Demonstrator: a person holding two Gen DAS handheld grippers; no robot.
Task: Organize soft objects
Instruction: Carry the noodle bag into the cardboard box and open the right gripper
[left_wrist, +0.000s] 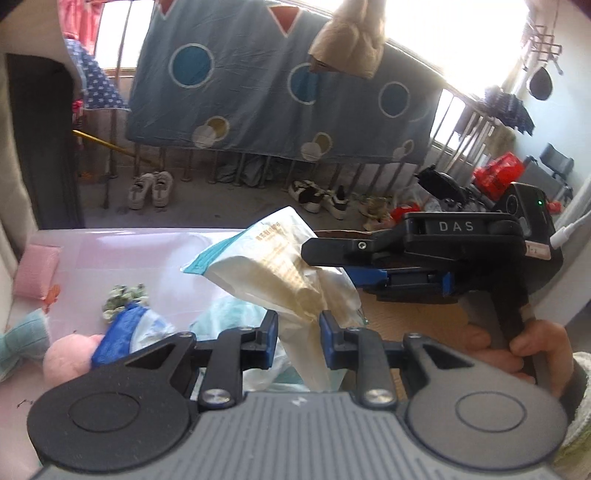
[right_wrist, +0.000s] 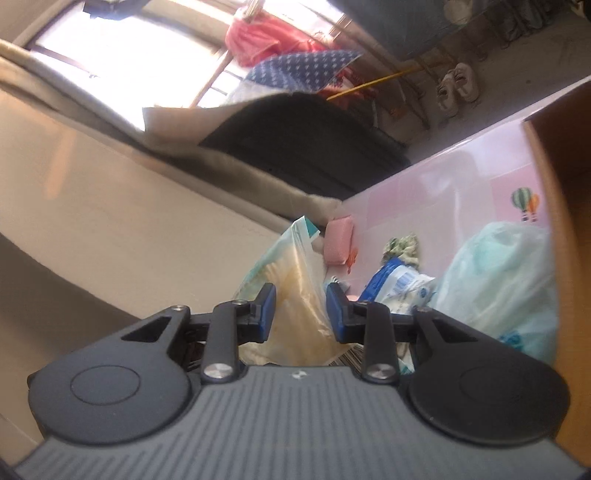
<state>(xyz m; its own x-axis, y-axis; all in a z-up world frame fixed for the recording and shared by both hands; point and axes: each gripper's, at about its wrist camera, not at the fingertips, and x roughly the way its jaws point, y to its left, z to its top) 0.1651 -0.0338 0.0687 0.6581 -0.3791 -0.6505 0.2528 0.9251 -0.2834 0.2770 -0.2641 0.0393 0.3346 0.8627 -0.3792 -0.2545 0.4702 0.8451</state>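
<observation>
Left gripper (left_wrist: 298, 336) clamped tight on the lower, bunched end of a white plastic packet (left_wrist: 280, 273), blue pads pinching it from both sides. Packet lifted clear of the pink mat (left_wrist: 122, 254), its teal-edged top rising ahead and slightly left of the jaws. Right gripper (right_wrist: 301, 314) closed narrowly on the same packet (right_wrist: 295, 295), with the yellowish film drawn between its pads. In the left wrist view, right gripper reaching in from the right, just beyond the left one, with a hand (left_wrist: 532, 354) wrapped around its handle. Ahead and left of the left gripper, lying on the mat: a blue-and-white pack (left_wrist: 125, 328), a pink plush ball (left_wrist: 70, 358), a crumpled green-patterned cloth (left_wrist: 123, 299) and, farther off, a pink cushion (left_wrist: 37, 271). To the right of the right gripper, a pale green bag (right_wrist: 502, 280) beside a brown cardboard wall (right_wrist: 569, 206).
</observation>
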